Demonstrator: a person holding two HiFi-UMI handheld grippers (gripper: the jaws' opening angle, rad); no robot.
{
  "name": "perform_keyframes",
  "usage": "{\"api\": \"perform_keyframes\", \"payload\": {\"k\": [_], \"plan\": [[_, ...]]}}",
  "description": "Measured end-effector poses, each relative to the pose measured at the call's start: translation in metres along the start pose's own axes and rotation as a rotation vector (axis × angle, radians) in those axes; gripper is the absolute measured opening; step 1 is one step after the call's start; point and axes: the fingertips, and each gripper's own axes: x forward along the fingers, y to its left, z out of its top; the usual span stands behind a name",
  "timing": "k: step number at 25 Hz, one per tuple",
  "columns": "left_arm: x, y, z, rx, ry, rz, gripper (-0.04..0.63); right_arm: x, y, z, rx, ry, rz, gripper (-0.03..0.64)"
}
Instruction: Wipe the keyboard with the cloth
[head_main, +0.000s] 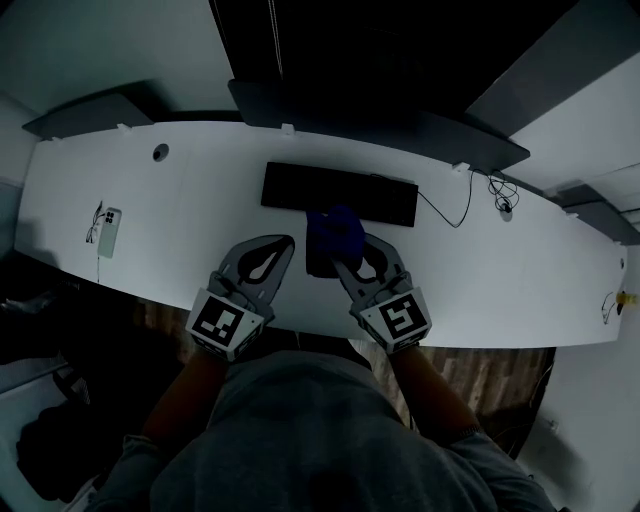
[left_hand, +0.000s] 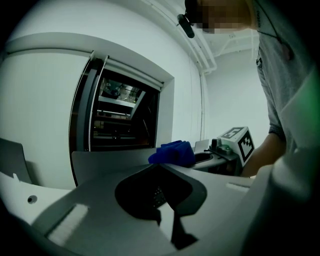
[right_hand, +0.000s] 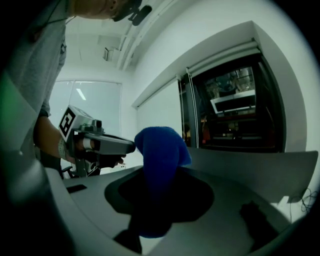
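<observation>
- The black keyboard (head_main: 340, 193) lies across the middle of the white desk (head_main: 200, 200), in front of a dark monitor (head_main: 330, 100).
- The right gripper (head_main: 348, 256) has its jaws pinched on the blue cloth (head_main: 335, 232). In the right gripper view the cloth (right_hand: 157, 165) bunches up above the jaw tips and hangs down between them.
- From the head view the cloth sits over the keyboard's near edge, a little right of its middle. Whether it presses on the keys cannot be told.
- The left gripper (head_main: 284, 243) is just beside the right one, near the keyboard's front edge and apart from it. Its jaws are pressed together at the tips with nothing between them.
- In the left gripper view the jaw tips (left_hand: 162, 166) meet above a rounded opening, through which a few keys show. The cloth (left_hand: 172, 152) and the right gripper's marker cube (left_hand: 241, 142) show beyond.
- In the right gripper view the left gripper's marker cube (right_hand: 67, 122) shows at the left.
- A phone (head_main: 108, 232) with a coiled cable lies far to the left on the desk, well apart from the keyboard.
- A thin cable (head_main: 455, 210) runs from the keyboard's right end toward the desk's back edge.
</observation>
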Motion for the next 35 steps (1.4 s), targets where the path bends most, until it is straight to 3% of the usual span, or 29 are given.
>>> {"api": "perform_keyframes", "payload": {"k": [4,15,35], "plan": [[0.007,0.019,-0.014,-0.008,0.015,0.013,0.008,0.022,-0.014,-0.010,0.074,0.030,-0.033,0.133],[0.026,0.095,-0.056,-0.047,0.072,0.004,0.008,0.103,-0.037,-0.027,0.109,0.100,-0.095,0.133],[0.056,0.216,-0.140,-0.160,0.163,0.097,0.008,0.250,-0.048,-0.098,0.211,0.217,-0.096,0.133]]}}
